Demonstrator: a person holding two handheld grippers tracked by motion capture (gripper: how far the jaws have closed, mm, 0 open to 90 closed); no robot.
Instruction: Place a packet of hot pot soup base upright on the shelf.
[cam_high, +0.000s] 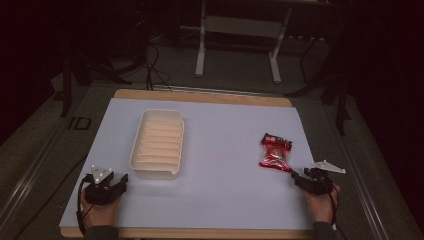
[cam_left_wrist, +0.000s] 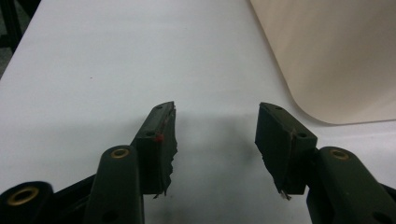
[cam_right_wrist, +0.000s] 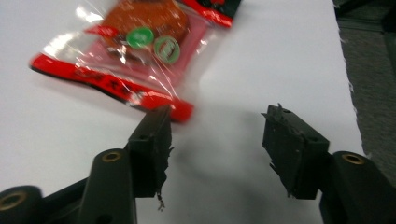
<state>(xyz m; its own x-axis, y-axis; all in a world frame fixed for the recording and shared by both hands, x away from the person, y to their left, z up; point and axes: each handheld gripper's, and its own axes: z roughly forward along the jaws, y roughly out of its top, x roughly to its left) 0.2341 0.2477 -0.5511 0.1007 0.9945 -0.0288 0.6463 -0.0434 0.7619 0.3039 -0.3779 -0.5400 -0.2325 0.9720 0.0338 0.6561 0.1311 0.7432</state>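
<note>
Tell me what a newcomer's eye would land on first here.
The red snack packet stands out against the pale table, lying right of centre, just ahead of the open right gripper. Next comes the cream tray left of centre, empty, with the open left gripper near its closest corner.

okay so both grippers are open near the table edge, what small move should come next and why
Probably ease the right gripper forward and leftward over the red snack packet. Its jaws stand open with the packet's near corner just ahead, and the cream tray lies across the table.
</note>
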